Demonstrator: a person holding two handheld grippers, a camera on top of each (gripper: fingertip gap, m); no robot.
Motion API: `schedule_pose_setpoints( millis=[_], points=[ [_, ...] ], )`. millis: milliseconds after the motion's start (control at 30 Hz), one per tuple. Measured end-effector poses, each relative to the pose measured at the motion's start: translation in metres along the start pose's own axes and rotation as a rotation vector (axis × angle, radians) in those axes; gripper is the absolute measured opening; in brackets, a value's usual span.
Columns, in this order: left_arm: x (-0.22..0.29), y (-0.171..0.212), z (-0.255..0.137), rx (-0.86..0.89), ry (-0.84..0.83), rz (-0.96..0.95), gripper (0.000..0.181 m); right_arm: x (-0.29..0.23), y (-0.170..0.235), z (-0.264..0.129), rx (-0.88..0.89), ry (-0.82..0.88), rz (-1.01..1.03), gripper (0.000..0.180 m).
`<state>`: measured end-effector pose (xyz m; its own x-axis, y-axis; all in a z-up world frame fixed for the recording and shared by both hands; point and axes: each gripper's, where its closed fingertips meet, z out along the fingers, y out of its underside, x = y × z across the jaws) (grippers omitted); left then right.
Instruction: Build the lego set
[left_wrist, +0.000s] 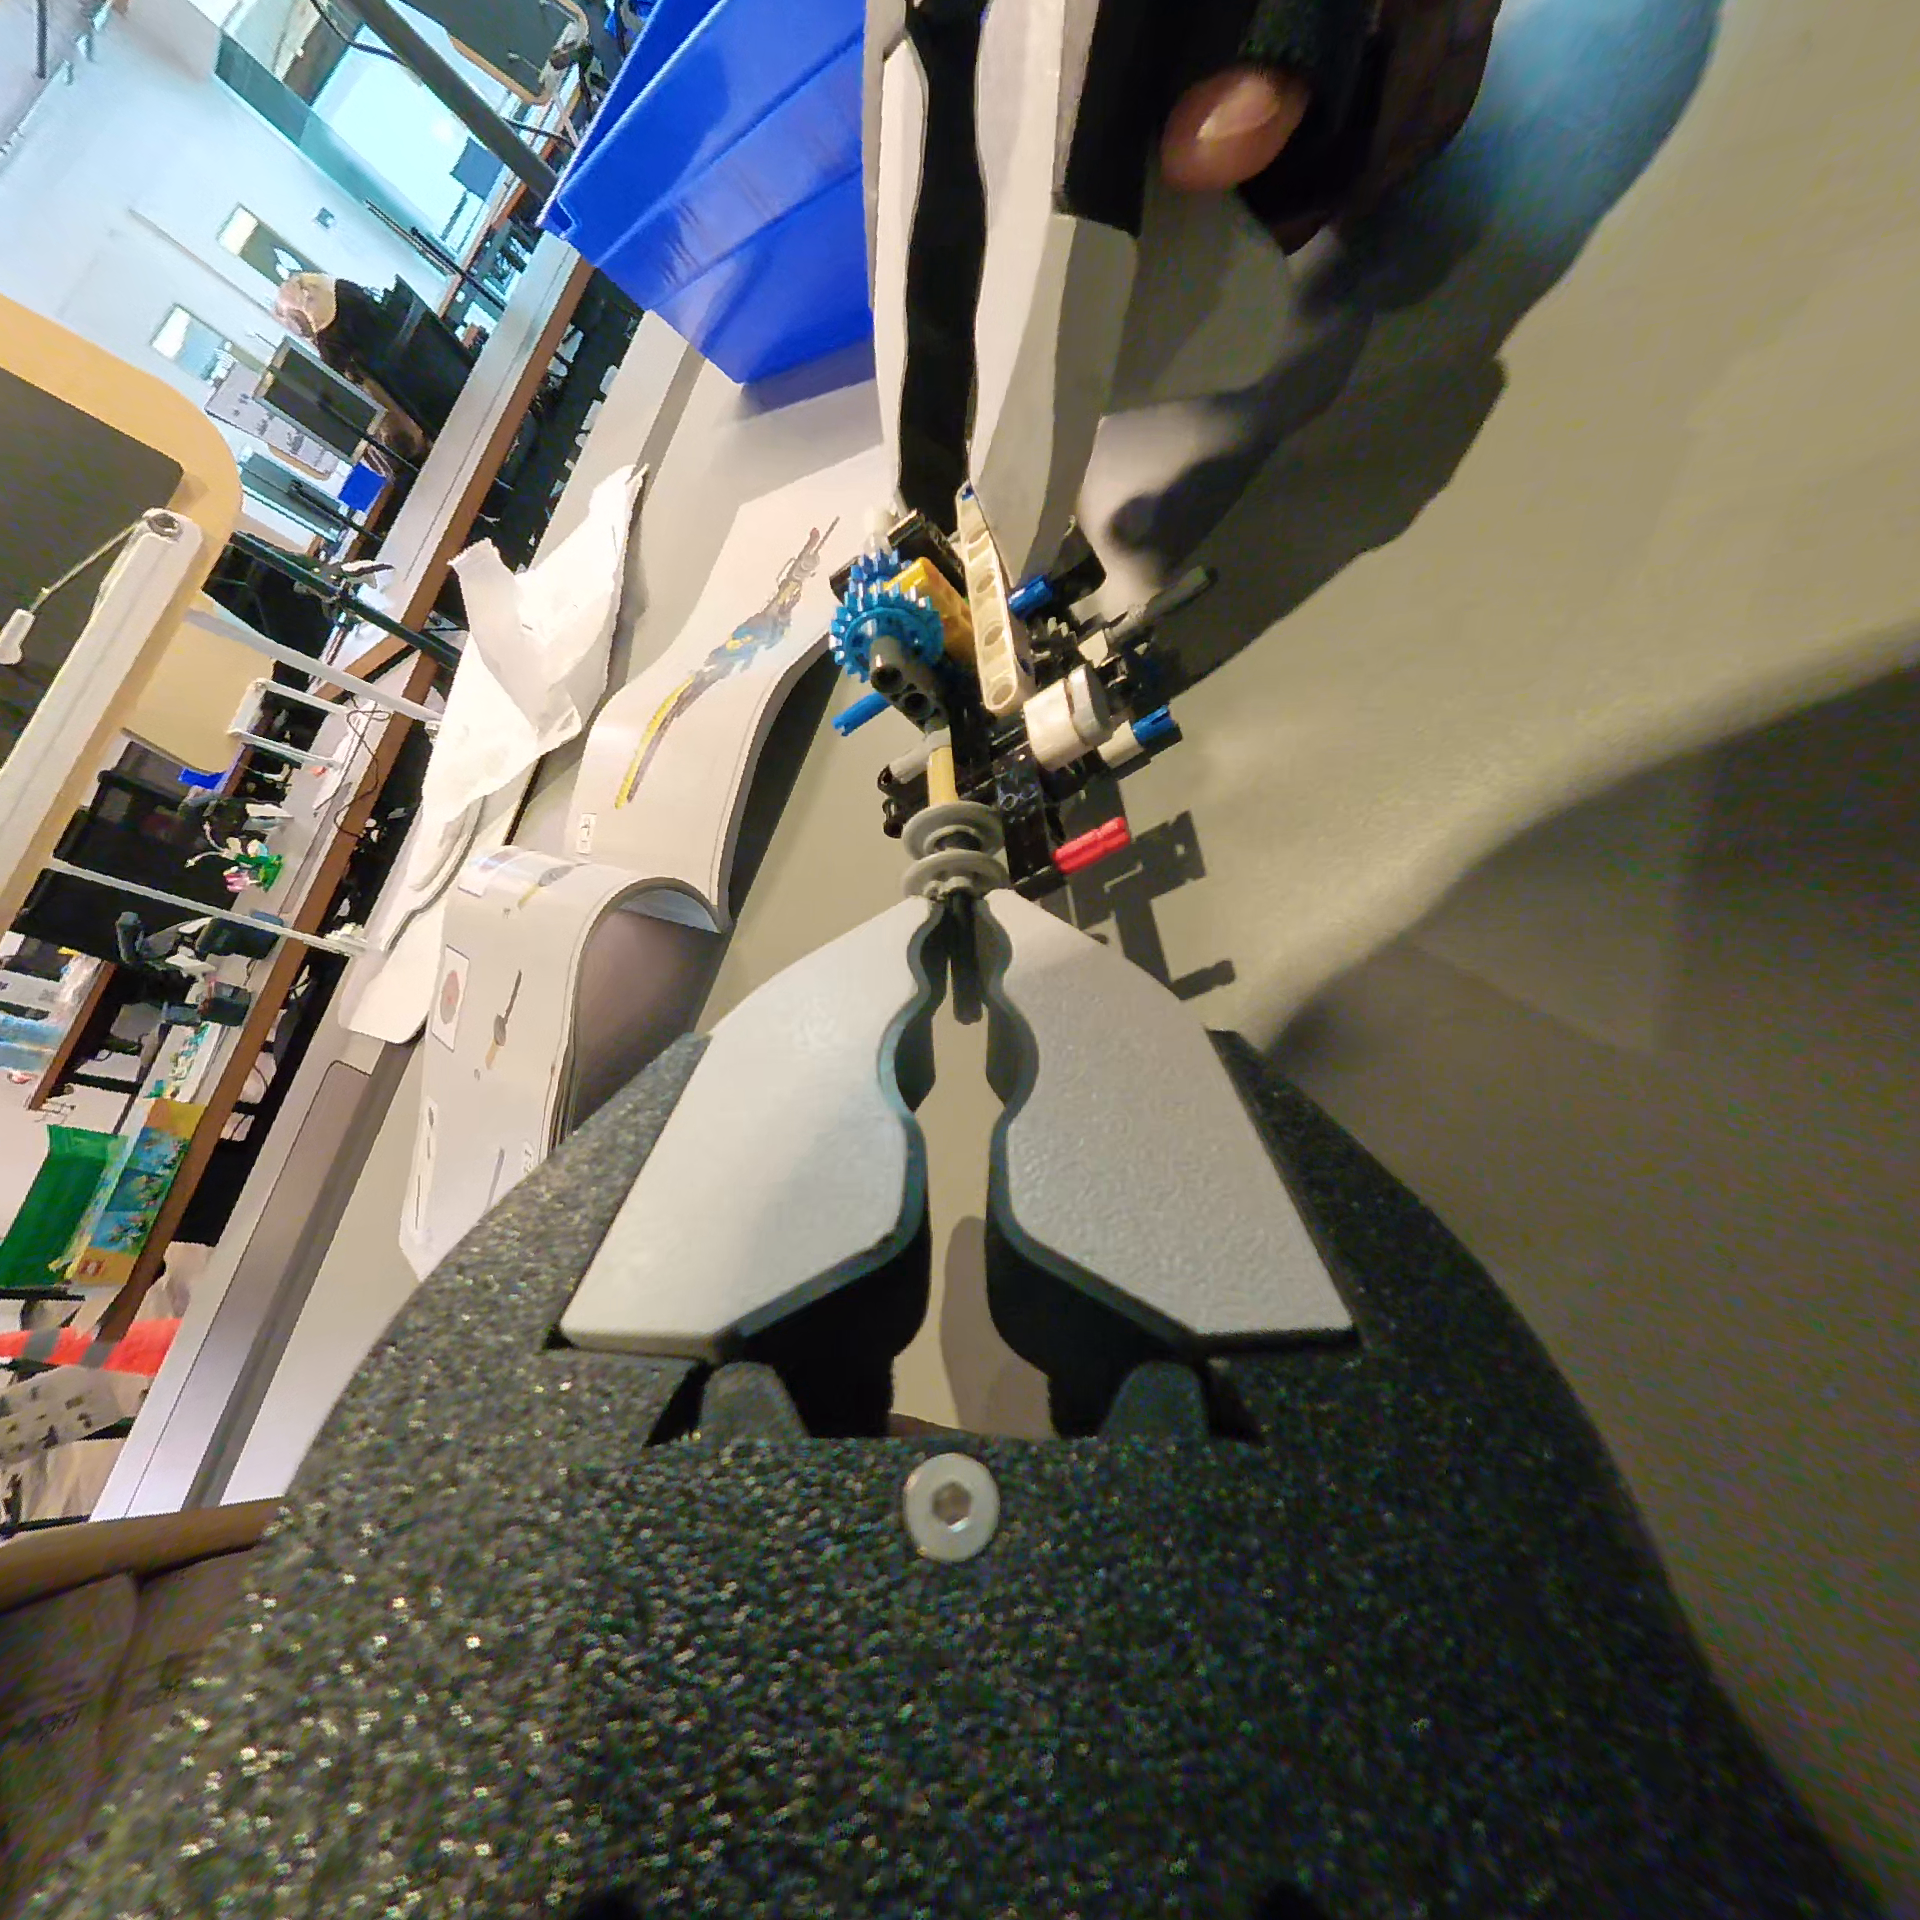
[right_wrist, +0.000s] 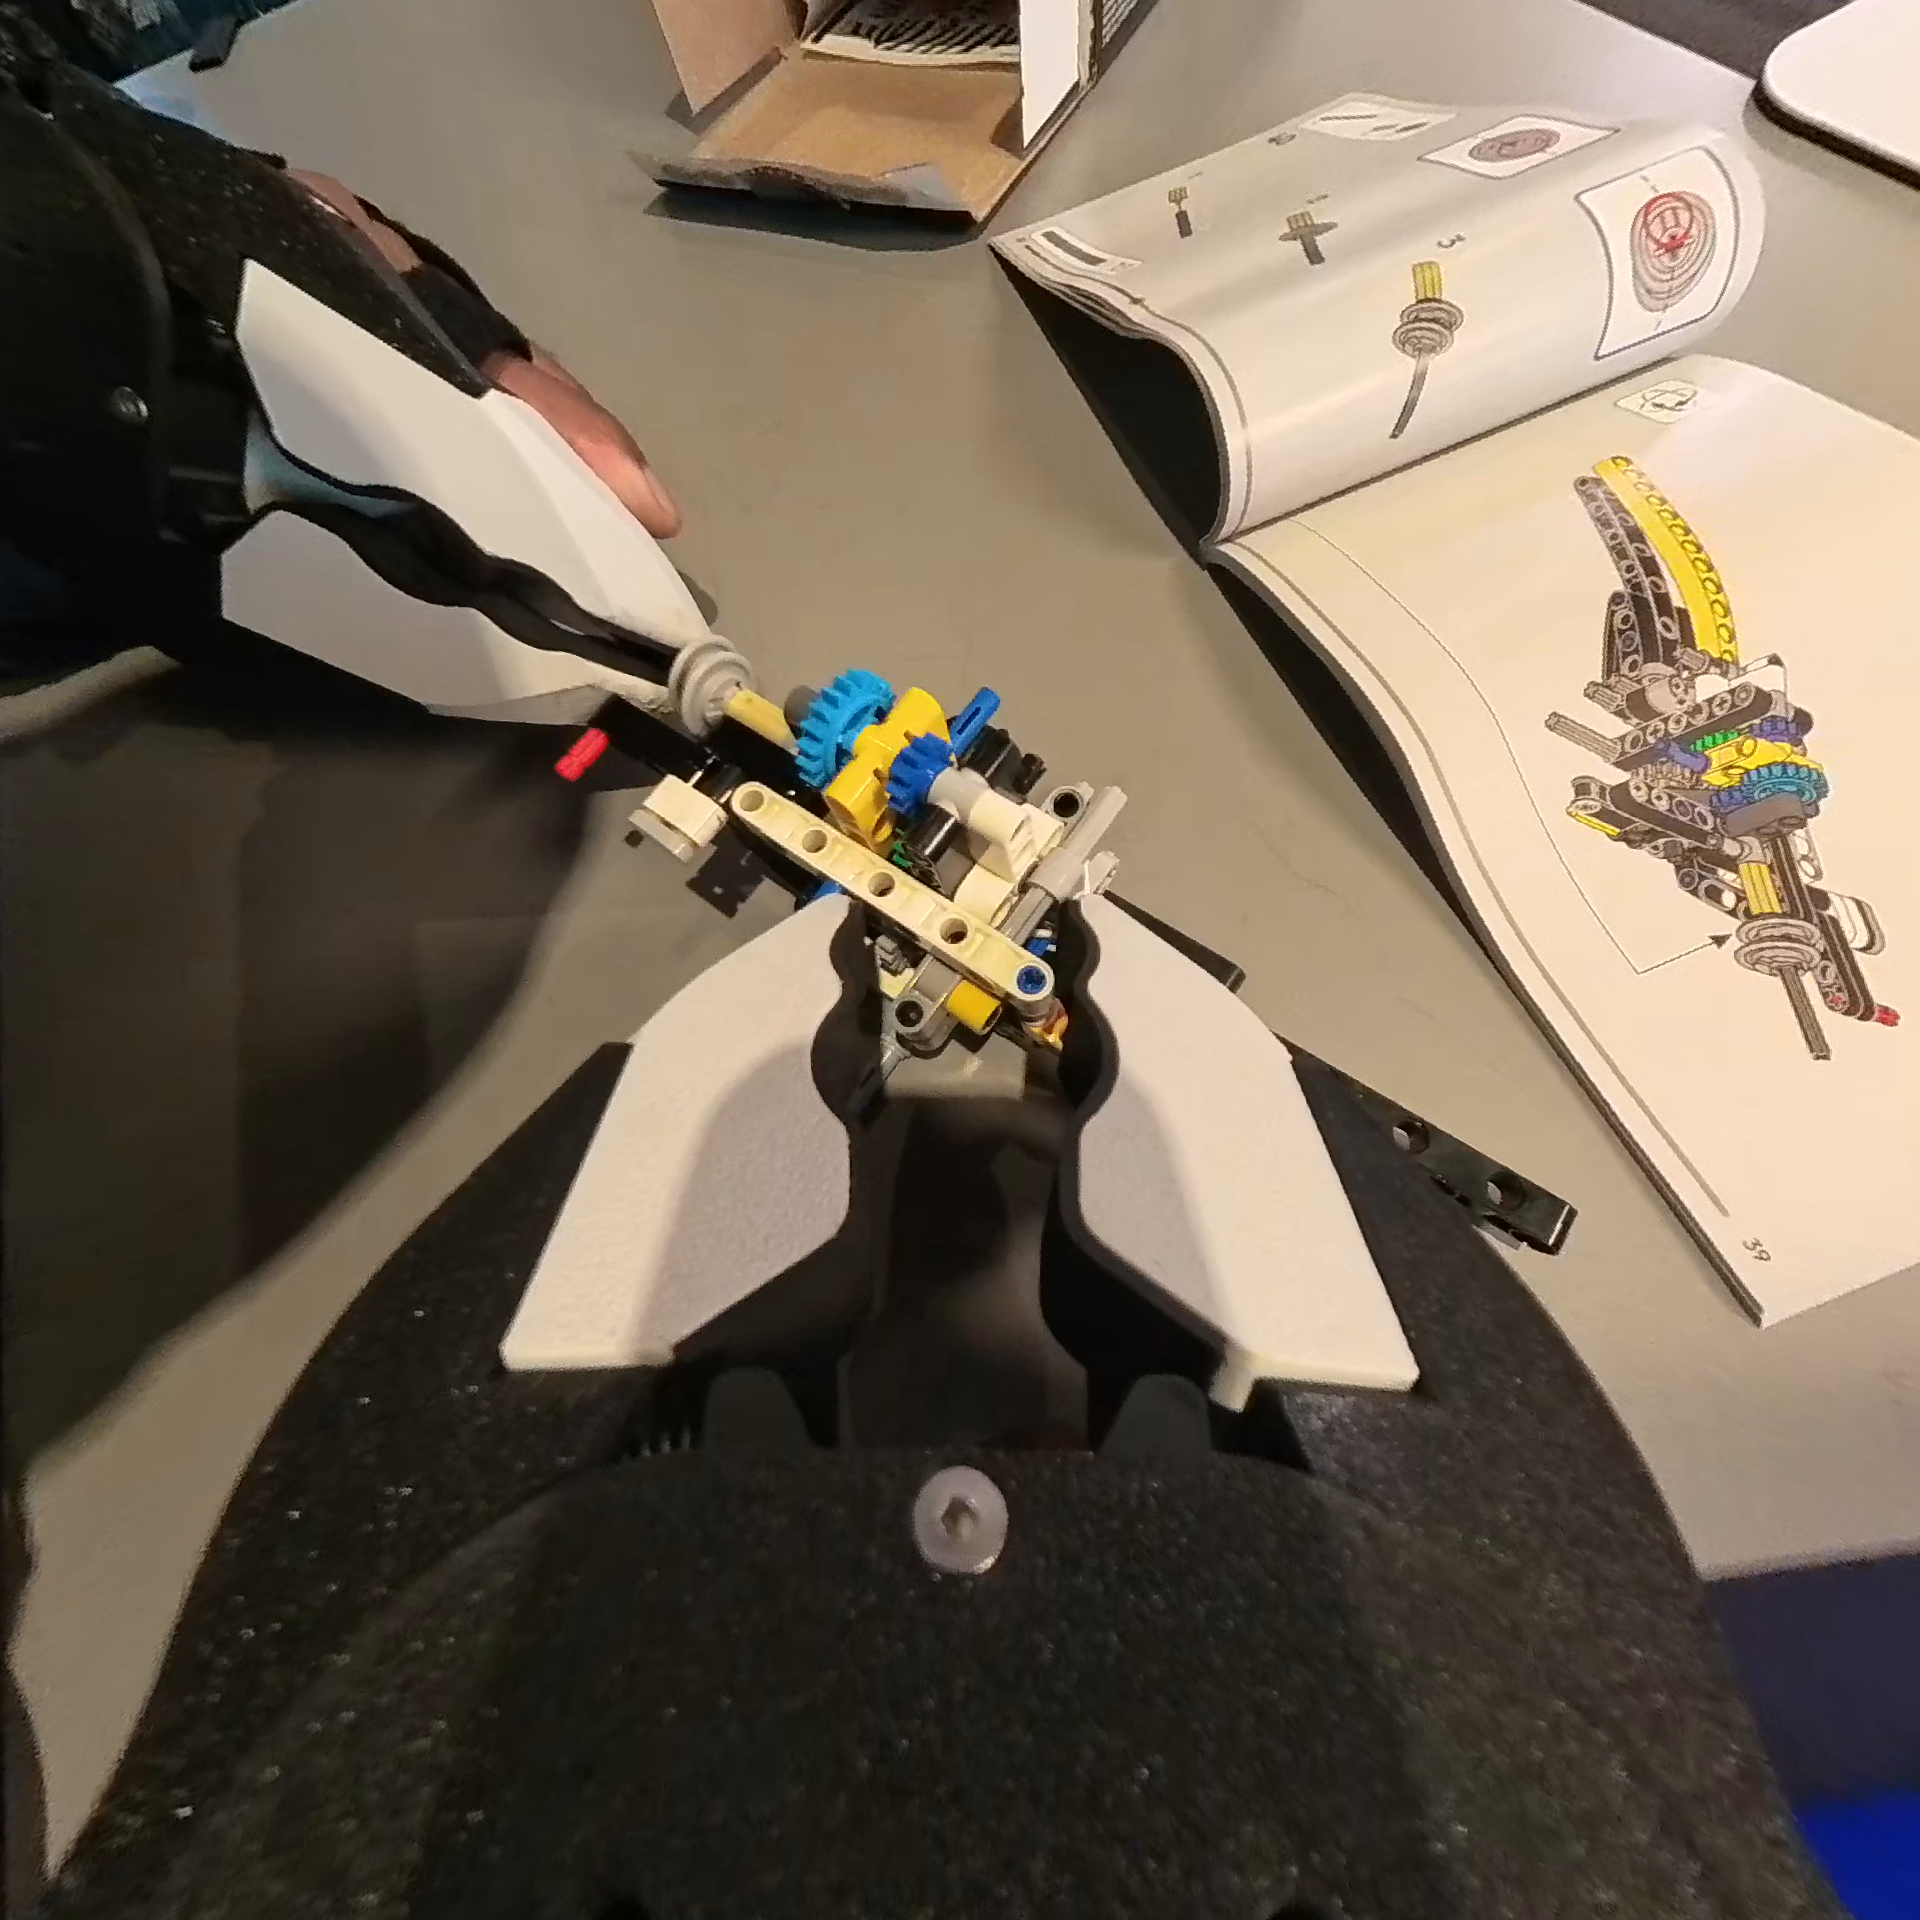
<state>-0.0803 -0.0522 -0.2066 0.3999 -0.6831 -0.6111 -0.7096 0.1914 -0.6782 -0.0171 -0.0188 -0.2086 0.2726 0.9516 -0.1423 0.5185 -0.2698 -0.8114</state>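
Observation:
A lego assembly (right_wrist: 883, 810) of black and white beams, blue gears and yellow parts is held above the grey table (right_wrist: 914, 436). My right gripper (right_wrist: 966, 935) is shut on its near end. A tan axle with grey discs (right_wrist: 709, 677) sticks out of its far end, with a thin black axle (left_wrist: 961, 961) behind the discs. My left gripper (left_wrist: 961, 925) is shut on that black axle. In the left wrist view the assembly (left_wrist: 997, 717) hangs just ahead, and my right gripper (left_wrist: 1003, 520) grips it from above. In the right wrist view my left gripper (right_wrist: 665, 665) reaches in from the upper left.
An open instruction booklet (right_wrist: 1558, 623) lies to the right; it also shows in the left wrist view (left_wrist: 675, 727). A cardboard box (right_wrist: 862, 114) stands at the back. A black beam (right_wrist: 1475, 1184) sticks out behind my right finger. Blue bins (left_wrist: 748, 187) and paper bags (left_wrist: 540, 644) sit farther along. The tips of one gripper are about 8 cm away from the tips of the other.

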Motion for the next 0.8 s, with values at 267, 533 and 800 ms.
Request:
schedule_pose_setpoints(
  millis=[267,533,800],
  points=[
    [-0.0003,0.0007,0.0000,-0.005,0.003,-0.004,0.004,-0.0003,0.0000,0.0003,-0.003,0.010,-0.004,0.036],
    [-0.0006,0.0009,-0.0003,-0.006,-0.001,0.003,0.004,0.0006,0.0002,0.0004,-0.003,0.020,-0.011,0.035],
    [-0.0005,0.0050,0.0004,-0.036,-0.026,0.054,0.005,0.0044,-0.0005,0.0001,-0.002,0.000,-0.029,0.032]
  ],
)
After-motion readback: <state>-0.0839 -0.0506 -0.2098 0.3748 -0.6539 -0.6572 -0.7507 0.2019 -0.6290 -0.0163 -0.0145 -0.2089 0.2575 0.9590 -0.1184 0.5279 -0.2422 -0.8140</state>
